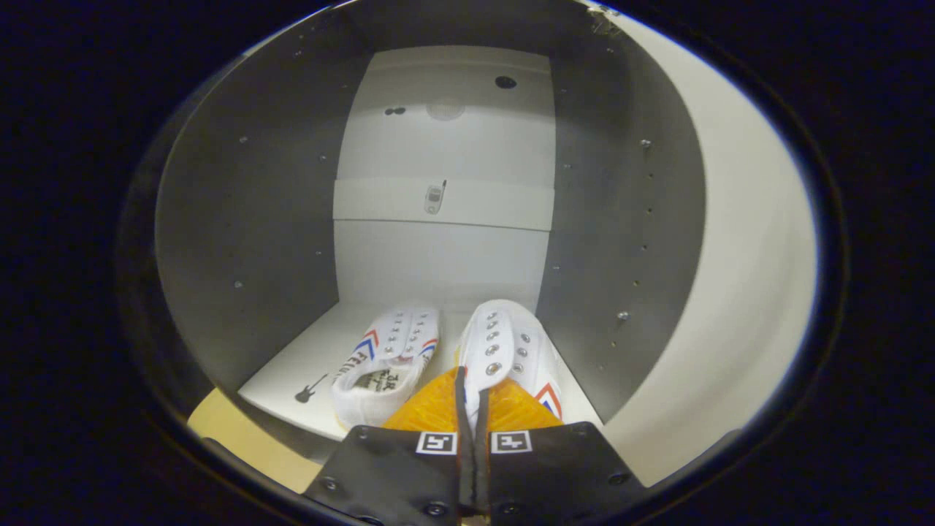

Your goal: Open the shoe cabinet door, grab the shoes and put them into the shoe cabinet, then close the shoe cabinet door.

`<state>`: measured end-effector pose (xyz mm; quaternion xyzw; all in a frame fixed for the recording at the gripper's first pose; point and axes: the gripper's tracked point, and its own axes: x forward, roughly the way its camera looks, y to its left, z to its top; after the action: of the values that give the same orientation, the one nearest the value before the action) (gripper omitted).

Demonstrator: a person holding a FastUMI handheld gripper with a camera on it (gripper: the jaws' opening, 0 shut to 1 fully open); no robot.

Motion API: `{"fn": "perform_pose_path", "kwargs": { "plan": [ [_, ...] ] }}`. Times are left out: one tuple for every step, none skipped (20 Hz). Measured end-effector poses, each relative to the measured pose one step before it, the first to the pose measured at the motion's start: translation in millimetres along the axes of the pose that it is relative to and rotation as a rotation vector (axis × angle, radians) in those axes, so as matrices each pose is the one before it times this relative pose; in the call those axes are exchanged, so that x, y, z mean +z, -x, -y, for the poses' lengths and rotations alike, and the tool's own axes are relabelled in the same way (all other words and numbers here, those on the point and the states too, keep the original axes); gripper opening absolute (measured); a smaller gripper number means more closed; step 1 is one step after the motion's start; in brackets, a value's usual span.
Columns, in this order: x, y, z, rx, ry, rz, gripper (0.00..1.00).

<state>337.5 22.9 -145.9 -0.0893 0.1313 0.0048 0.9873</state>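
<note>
Gripper (473,409) nearly closed, fingers pinching side wall of right shoe (504,351) on shoe cabinet (621,219) floor. Left shoe (387,358) just beside it, apart from fingers.

Small marks and a pale tan surface around the gripper (473,387).
A small black guitar-shaped sticker (310,389) lies flat, ahead and left of the fingers. Well beyond them, straight ahead and higher, sits a small silver phone-shaped sticker (434,197); higher still are a dark round spot (505,82) and a pair of tiny dark dots (394,111). A pale tan flat surface (241,438) shows low to the gripper's left.
</note>
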Motion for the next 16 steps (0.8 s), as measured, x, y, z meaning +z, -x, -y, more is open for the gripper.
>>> {"fn": "perform_pose_path", "kwargs": {
  "plan": [
    [2.19,-14.48,-2.25,0.00550,0.01799,-0.00816,0.03],
    [1.30,-13.02,-4.67,0.01666,0.01647,-0.00071,0.03],
    [-1.01,-14.27,-4.38,0.02186,0.01626,-0.01538,0.03],
    [-0.39,-11.54,-2.29,0.02134,0.02173,-0.00811,0.03],
    [0.86,-9.89,-0.06,0.00840,0.01608,-0.00193,0.03],
    [-1.11,-9.41,3.19,-0.00910,0.01015,-0.00974,0.03],
    [-0.65,-7.47,4.02,-0.01131,0.01253,-0.00336,0.03],
    [-0.99,-3.86,0.58,0.00879,-0.00175,-0.01085,0.02],
    [0.10,-0.74,-2.41,0.02190,-0.01476,-0.00270,0.03],
    [-3.95,-1.14,-1.91,0.02124,0.00137,-0.01900,0.03],
    [0.52,-1.00,0.52,0.00858,0.01133,-0.00544,0.03],
    [1.14,-0.14,0.02,0.00216,0.00818,0.00098,0.03],
    [-1.21,-1.37,-1.81,0.00769,-0.00123,-0.00640,0.03],
    [-3.90,-0.62,-1.41,0.01024,-0.01234,-0.01169,0.03],
    [-1.05,1.03,-0.48,0.00145,-0.00599,-0.00482,0.03],
    [1.76,-1.84,1.84,-0.00767,0.00301,0.00402,0.03]
  ]
}}
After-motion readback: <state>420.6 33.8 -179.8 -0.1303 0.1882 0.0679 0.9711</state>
